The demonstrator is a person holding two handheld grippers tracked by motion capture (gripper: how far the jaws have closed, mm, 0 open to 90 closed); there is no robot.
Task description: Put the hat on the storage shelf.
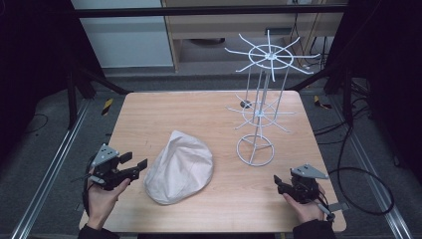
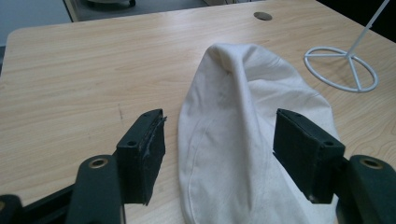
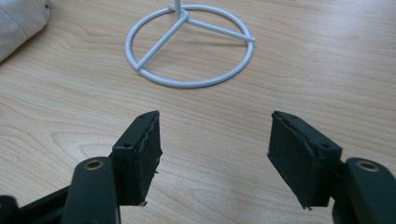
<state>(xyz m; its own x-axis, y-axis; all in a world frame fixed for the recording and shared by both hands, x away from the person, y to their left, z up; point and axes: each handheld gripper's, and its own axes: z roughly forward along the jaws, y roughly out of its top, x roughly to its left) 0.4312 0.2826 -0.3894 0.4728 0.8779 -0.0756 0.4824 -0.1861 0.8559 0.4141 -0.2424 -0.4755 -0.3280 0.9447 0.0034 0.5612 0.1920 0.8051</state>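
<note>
**Both grippers spread, cap lying loose between hand and rack**

Nearest the person, the left gripper (image 1: 130, 167) sat at the table's (image 1: 149, 119) left front corner, its jaws spread wide with nothing between the pads. It pointed at the cream cap (image 1: 180, 167), and in the left gripper view the cap (image 2: 247, 135) lay on the wood just beyond the two pads, framed by them but apart from both. That aim read as a hand lined up on the cap's near edge, with enough gap to take the soft fabric.

At the right front corner the right gripper (image 1: 284, 185) rested low by the table edge. Its jaws were also parted, over bare wood, gripping nothing. It looked to be waiting, kept out of the way yet angled toward the rack's base ring (image 3: 189, 46), perhaps to steady the stand when needed.

The cap lay flat a little left of the table's middle, crown up with a fold running along its length, near the base ring but not touching it.

Farther back stood the white wire rack (image 1: 261, 94), upright on its ring, its two tiers of radiating arms all empty. It probably stood within reach of both hands so that the cap could be hung on an arm.
</note>
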